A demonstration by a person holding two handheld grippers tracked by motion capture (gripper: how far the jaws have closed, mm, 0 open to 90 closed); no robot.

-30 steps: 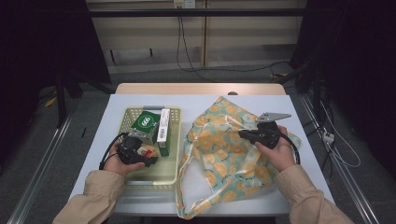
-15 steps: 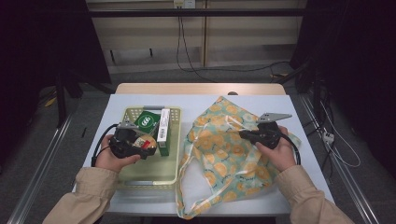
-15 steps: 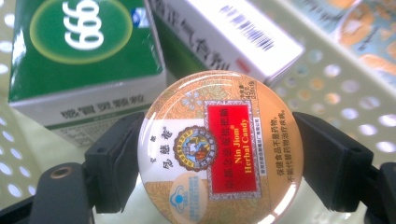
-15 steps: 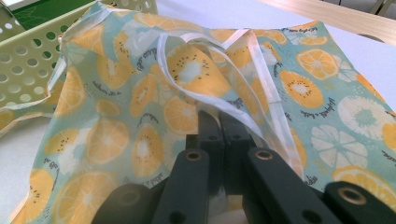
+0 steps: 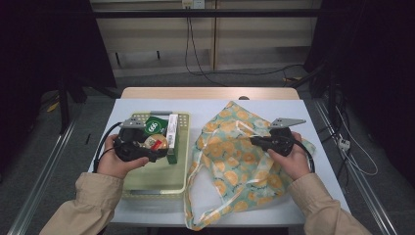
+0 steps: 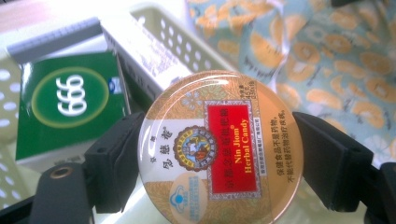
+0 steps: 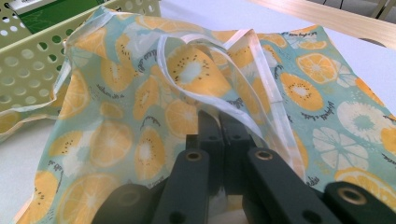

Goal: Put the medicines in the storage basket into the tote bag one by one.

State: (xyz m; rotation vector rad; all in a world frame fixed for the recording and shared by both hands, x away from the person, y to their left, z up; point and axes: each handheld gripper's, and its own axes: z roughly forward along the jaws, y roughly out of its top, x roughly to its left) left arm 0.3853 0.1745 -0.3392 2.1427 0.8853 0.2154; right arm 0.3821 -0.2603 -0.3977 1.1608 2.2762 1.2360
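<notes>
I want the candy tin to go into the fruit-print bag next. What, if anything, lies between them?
The basket's right wall and the white box leaning against it lie between the candy tin and the bag.

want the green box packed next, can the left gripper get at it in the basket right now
Probably not yet. The left gripper is shut on the round candy tin, so its jaws are taken. The green box lies uncovered in the basket, so the way is otherwise free.

Candy tin's [image 6: 219,149] lower rim cut off by frame edge
</notes>
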